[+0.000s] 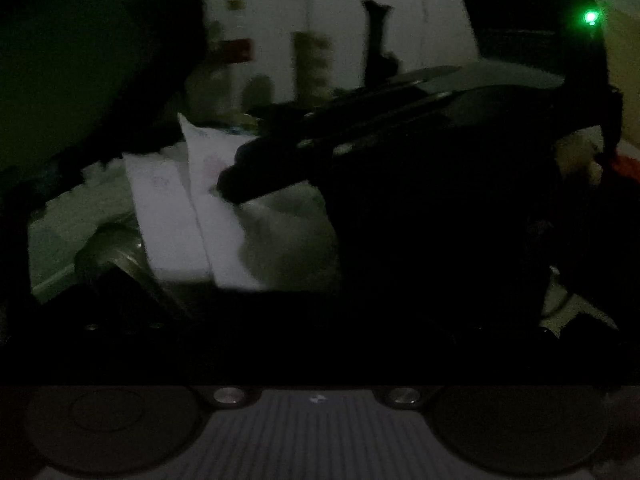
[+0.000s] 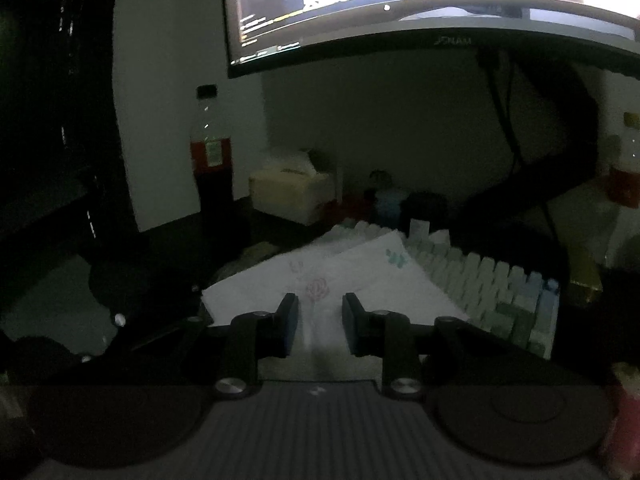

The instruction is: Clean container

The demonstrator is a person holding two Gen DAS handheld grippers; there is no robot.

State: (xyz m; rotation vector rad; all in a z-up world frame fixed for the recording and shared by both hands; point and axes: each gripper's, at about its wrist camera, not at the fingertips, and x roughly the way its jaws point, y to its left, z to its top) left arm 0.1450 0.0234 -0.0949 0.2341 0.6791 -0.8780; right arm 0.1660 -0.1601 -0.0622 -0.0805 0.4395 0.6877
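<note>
The scene is very dark. My right gripper [image 2: 320, 320] has white printed tissue [image 2: 360, 276] running up between its blue-padded fingers [image 2: 289, 320] and appears shut on it. The tissue spreads forward over a keyboard. In the left wrist view the right gripper [image 1: 232, 184] comes in from the right with a green light on its body, and the tissue [image 1: 168, 216] hangs below its tips. A dull metal container [image 1: 112, 256] shows at lower left in that view. My left gripper's own fingers are lost in shadow.
A pale mechanical keyboard [image 2: 500, 280] lies under a lit monitor [image 2: 400, 0]. A dark drink bottle [image 2: 212, 160] and a tissue box [image 2: 292, 192] stand at the back left; another bottle [image 2: 626, 176] stands at the right. A large dark round shape [image 1: 80, 60] fills the upper left.
</note>
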